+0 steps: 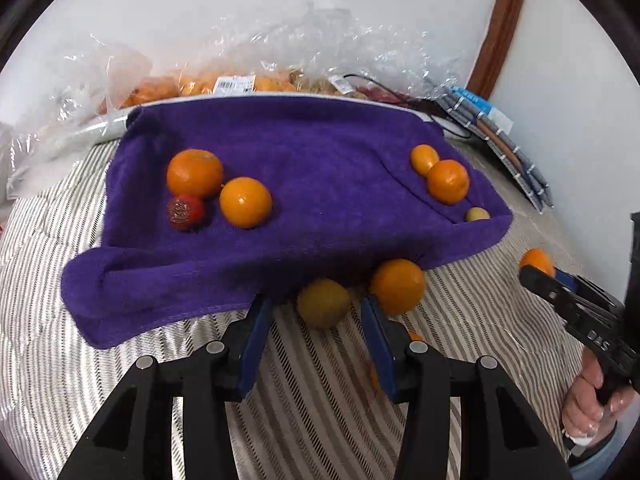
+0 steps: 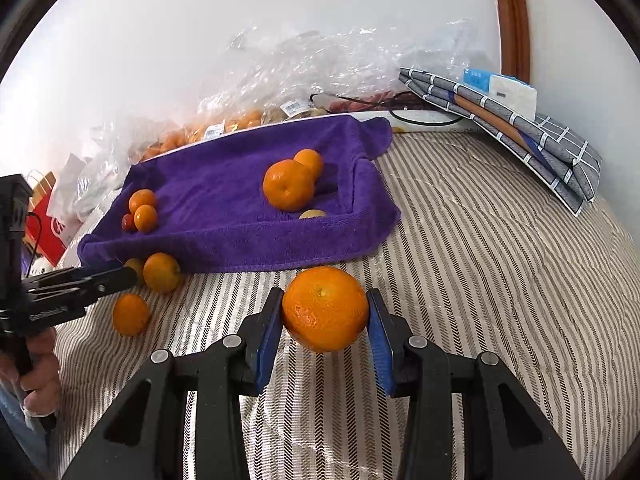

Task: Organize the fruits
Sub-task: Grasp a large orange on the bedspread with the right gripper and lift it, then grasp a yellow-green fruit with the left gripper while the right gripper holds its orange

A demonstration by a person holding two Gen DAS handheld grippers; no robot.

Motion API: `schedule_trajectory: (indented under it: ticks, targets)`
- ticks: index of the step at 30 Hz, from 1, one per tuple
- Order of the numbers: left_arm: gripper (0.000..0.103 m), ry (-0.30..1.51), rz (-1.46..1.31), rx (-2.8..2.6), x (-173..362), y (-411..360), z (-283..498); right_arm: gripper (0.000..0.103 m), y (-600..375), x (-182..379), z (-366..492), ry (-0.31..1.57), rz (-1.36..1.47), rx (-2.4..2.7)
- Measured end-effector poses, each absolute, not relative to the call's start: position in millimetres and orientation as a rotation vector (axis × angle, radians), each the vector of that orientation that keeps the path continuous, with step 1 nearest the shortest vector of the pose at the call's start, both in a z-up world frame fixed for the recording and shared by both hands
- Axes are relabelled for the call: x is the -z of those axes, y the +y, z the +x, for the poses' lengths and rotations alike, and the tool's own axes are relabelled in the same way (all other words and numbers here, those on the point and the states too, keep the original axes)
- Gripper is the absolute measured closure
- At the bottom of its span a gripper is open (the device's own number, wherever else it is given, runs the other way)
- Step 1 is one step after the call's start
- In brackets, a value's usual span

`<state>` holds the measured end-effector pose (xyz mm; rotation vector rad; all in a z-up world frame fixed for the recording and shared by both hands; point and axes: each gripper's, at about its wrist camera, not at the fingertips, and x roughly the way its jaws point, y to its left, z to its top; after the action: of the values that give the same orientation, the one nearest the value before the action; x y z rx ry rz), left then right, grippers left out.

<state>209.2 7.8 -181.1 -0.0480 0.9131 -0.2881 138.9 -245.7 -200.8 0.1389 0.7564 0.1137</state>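
Left hand-held gripper (image 1: 316, 316), bottom centre of the left view: jaws apart, empty, a yellowish fruit (image 1: 323, 307) beyond the tips and an orange (image 1: 397, 286) at its right finger, both at the purple towel's (image 1: 304, 152) near edge.

Right view: right hand-held gripper (image 2: 325, 312) clamps an orange (image 2: 325, 309) at lower centre, above the striped bedding (image 2: 480, 280). Towel at centre left holds more oranges.

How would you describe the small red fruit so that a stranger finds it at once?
Look at the purple towel on the striped bed cover. At its left side two oranges touch; the red fruit lies against them, the only dark red, speckled one.
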Motion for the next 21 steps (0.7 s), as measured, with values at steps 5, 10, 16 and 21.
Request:
schedule_trajectory:
  ticks: [5, 10, 16, 21]
  targets:
    - [0.060, 0.898, -0.065, 0.277, 185.4, 6.0, 211.0, 0.063, -249.1, 200.3, 137.2, 0.746, 0.163, -0.112]
    - [0.075, 0.893, -0.090, 0.295, 186.5, 8.8, 211.1, 0.063, -251.3, 200.5, 136.7, 0.741, 0.181, -0.119]
    - [0.075, 0.835, -0.098, 0.291, 177.5, 11.1, 199.9, 0.063, -251.4, 200.8, 136.4, 0.741, 0.181, -0.111]
    - [0.075, 0.744, -0.191, 0.310, 160.6, 27.7, 190.8, 0.063, -254.7, 199.5, 134.4, 0.726, 0.188, -0.098]
